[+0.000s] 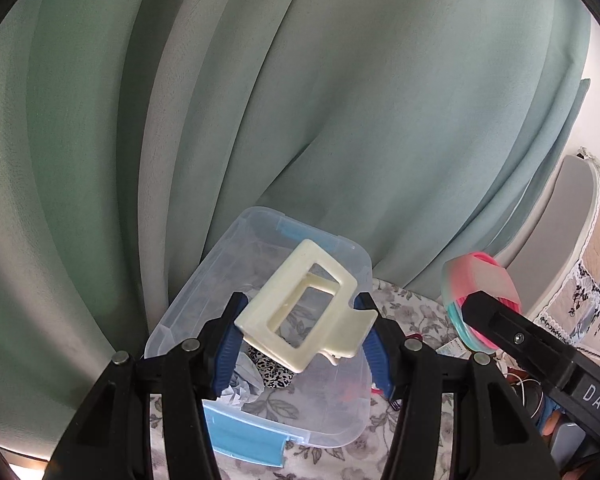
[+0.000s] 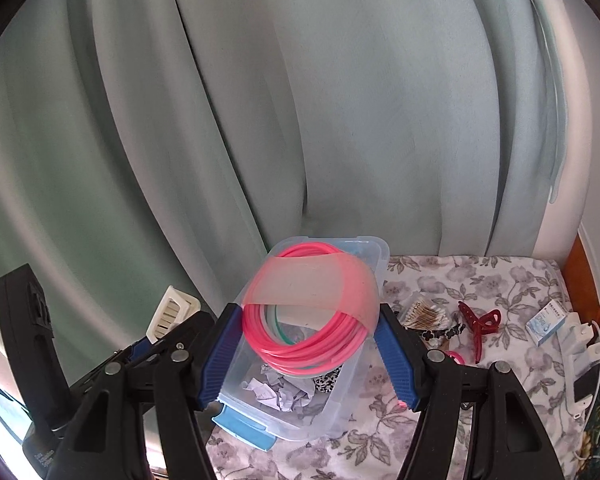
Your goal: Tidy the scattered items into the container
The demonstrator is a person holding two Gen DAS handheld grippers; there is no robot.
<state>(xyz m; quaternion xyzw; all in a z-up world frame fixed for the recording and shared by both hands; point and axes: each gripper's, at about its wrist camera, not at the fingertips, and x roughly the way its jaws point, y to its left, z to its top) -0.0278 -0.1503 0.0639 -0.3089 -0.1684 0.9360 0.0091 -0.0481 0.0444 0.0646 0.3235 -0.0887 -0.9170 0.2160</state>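
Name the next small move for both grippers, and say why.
Probably carry both loads on over the clear bin and lower them before letting go. The left gripper holds the cream hair claw over the bin's mouth, and the right gripper holds the pink coil above it; neither is inside yet.

The left hand-held gripper is matte black plastic: two angular arms with triangular cut-outs, round silver pivot pins, and ribbed blue pads on its fingers. The right hand-held gripper is built the same; its black body shows white "DAS" lettering in the left wrist view.
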